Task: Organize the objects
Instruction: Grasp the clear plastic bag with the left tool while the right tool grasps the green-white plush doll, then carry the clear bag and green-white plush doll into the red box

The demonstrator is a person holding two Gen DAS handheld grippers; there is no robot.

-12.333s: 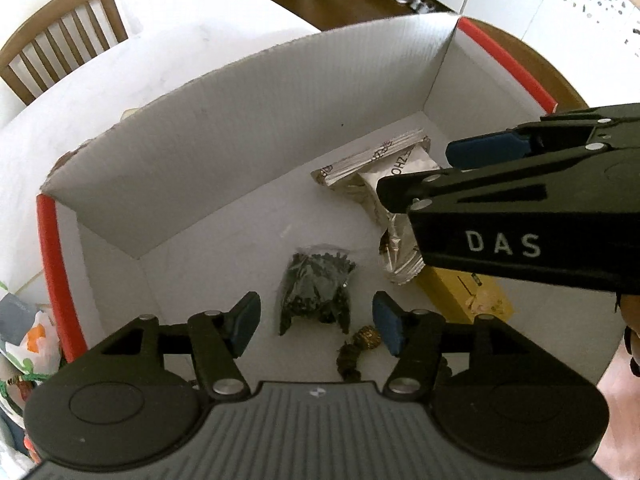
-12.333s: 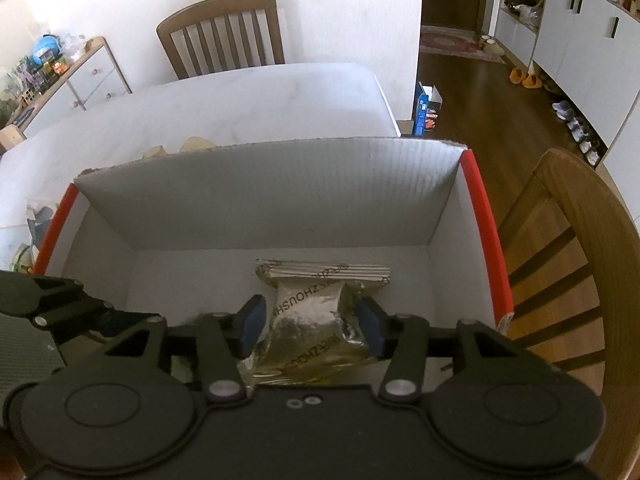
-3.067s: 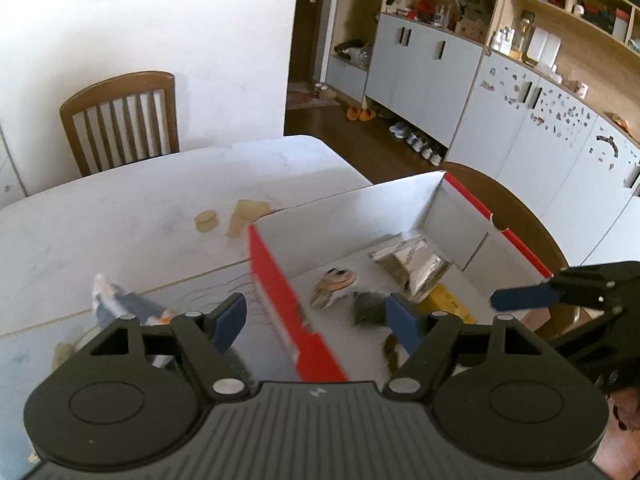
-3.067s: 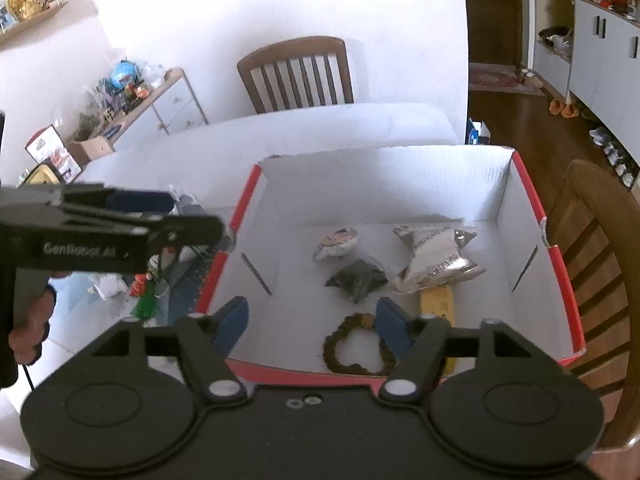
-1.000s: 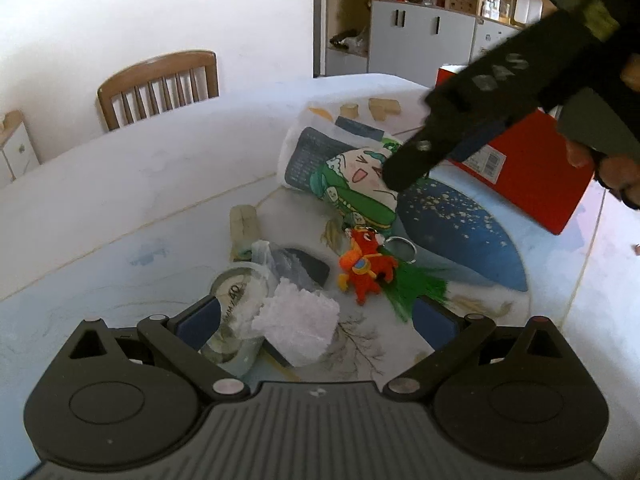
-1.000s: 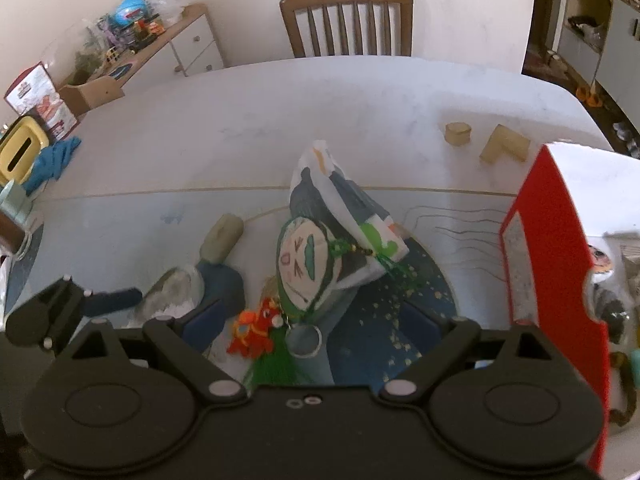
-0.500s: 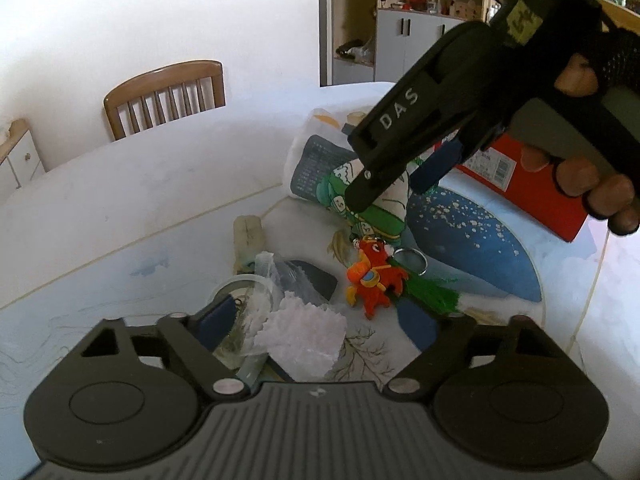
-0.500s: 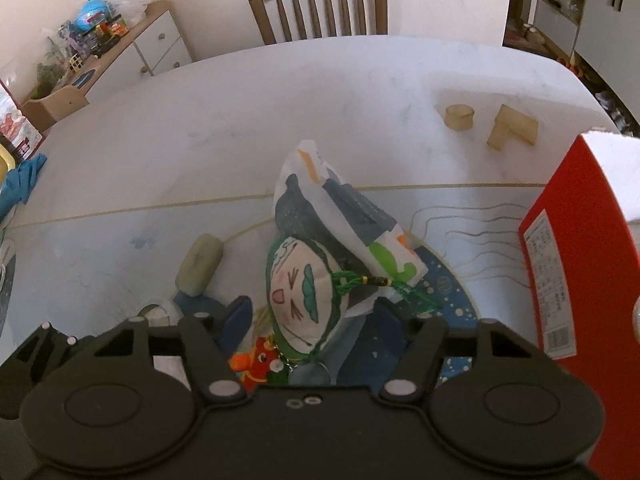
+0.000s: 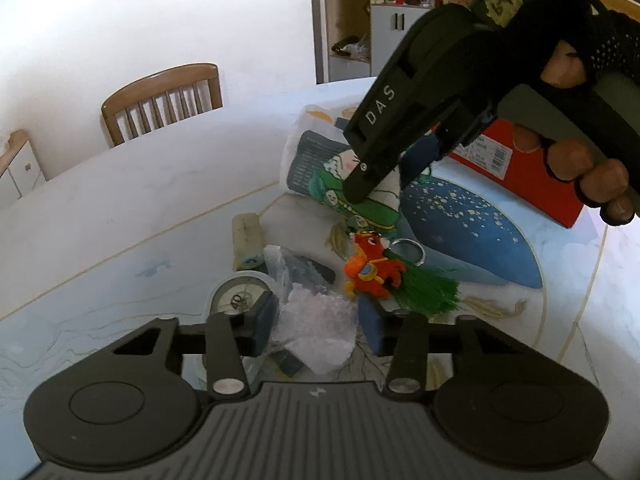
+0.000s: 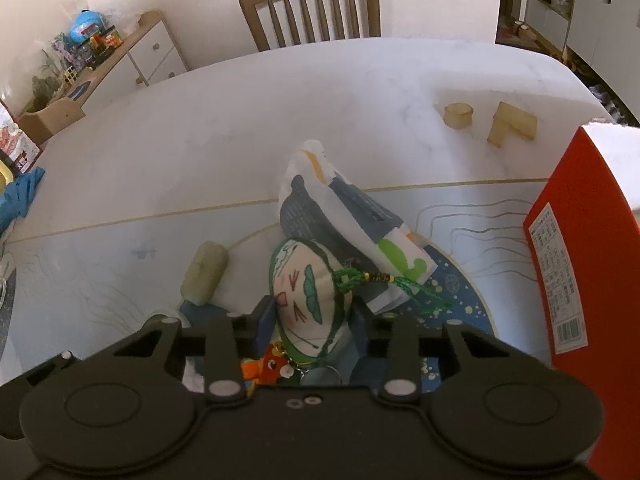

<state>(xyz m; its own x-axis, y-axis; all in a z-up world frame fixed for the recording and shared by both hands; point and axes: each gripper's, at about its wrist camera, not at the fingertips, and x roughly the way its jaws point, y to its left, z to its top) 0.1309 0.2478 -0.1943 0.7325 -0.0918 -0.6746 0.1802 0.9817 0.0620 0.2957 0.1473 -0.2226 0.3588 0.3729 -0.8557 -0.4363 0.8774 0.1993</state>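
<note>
In the left wrist view my left gripper [image 9: 318,318] is low over the table. Its jaws are closing, and both pads touch the sides of a clear plastic bag of white bits [image 9: 316,320]. An orange plush keychain with a green tassel [image 9: 372,268] lies just beyond it. My right gripper [image 10: 313,316] is closing on a round cloth sachet with a drawn face [image 10: 308,292], its pads pressed against both sides. From the left wrist view that right gripper [image 9: 384,188], held by a gloved hand, points down onto the sachet [image 9: 360,210].
A printed packet [image 10: 344,216] leans behind the sachet. A pale cylinder [image 10: 204,272] and a tape roll [image 9: 236,296] lie to the left. The red box [image 10: 568,264] stands at the right, with two wooden blocks [image 10: 458,115] and a chair [image 10: 312,4] beyond.
Both pairs of jaws have narrowed from wide open. The right gripper sank onto the face sachet and closed around it. The left gripper stayed over the clear bag.
</note>
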